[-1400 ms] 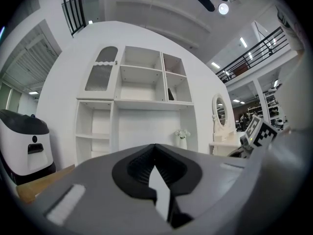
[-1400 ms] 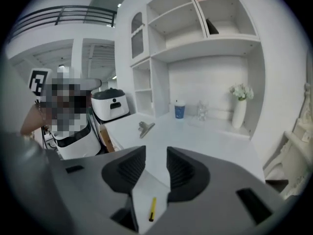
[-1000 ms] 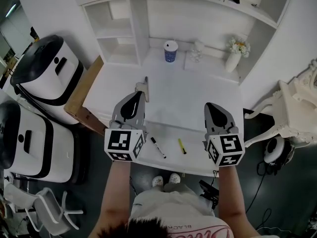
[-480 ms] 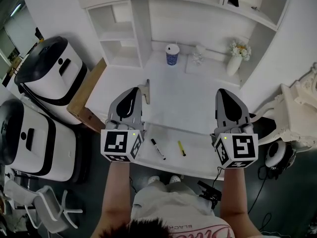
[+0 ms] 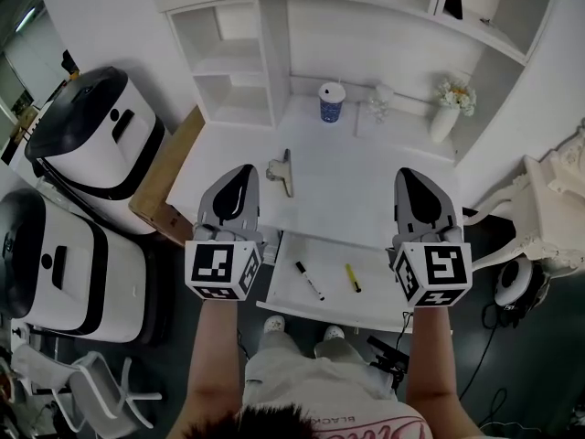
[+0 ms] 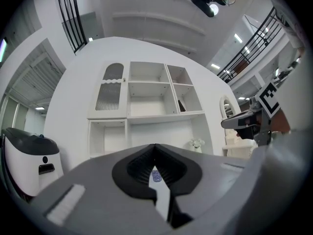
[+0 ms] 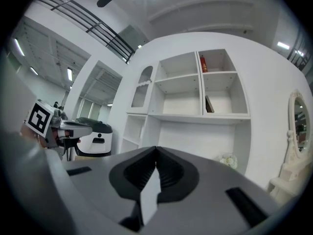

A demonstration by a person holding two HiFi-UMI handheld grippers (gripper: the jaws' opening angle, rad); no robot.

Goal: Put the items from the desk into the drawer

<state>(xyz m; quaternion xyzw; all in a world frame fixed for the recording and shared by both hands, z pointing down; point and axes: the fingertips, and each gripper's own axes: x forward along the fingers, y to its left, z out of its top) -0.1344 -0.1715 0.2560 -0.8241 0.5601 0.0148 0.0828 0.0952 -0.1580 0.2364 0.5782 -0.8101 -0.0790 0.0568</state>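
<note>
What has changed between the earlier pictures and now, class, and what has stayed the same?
The left hand-held gripper has drawn back, uncovering the beige clip on the desk; the right hand-held gripper has risen. Nothing was gripped or released: both stay shut, empty. The marker and highlighter still lie in the open drawer.

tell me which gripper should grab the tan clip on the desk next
Left, probably: the left gripper is close beside the tan clip, while the right gripper is farther across the desk. Both are shut and empty.
</note>
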